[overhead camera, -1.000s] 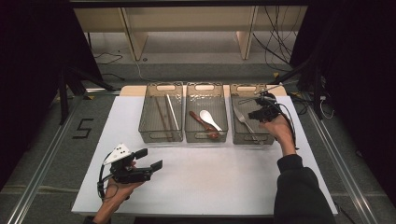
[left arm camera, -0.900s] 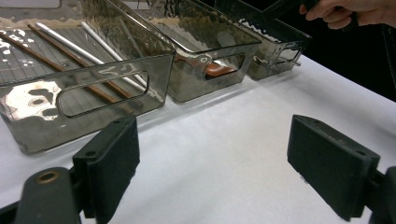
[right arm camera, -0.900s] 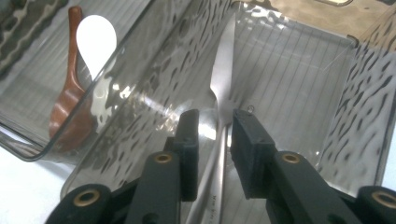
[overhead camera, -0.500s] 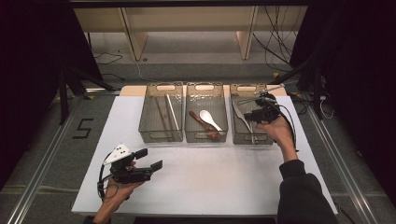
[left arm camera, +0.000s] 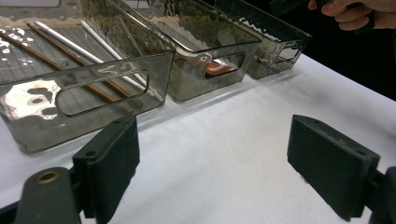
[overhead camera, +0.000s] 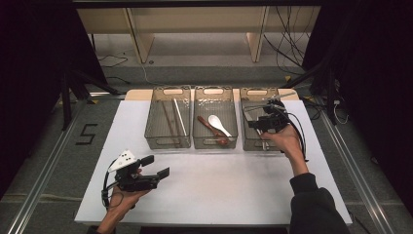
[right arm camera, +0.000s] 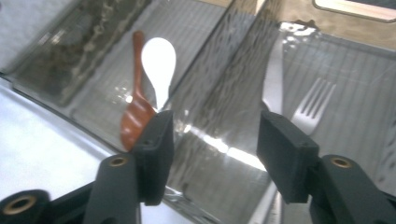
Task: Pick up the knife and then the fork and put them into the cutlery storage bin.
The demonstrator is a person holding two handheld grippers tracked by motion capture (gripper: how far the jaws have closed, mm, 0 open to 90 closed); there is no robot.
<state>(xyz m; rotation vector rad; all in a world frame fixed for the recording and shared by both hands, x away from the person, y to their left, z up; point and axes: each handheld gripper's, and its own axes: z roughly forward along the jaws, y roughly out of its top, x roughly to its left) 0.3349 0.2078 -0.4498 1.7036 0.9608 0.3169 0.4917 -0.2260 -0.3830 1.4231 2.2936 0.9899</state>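
Counter (overhead camera: 219, 195): white, plain. Three bins: left bin (overhead camera: 168, 141), middle bin (overhead camera: 215, 144), right bin (overhead camera: 253, 144), all smoky grey, see-through, with ribbed floors and pale glints on the walls. Chopsticks (overhead camera: 168, 119) in the left bin: one pair brown, one pair white. Wooden spoon (overhead camera: 210, 129): reddish brown. Ceramic spoon (overhead camera: 218, 124): white. Fork (right arm camera: 312, 106): silver, shiny. Left claw (overhead camera: 157, 165): black, with a light grey plate on top. Right claw (right arm camera: 212, 149): black, matte pads, brass-coloured rings at the pivots. Sleeve (overhead camera: 316, 204): black. Floor mark "5" (overhead camera: 86, 133): black on grey.
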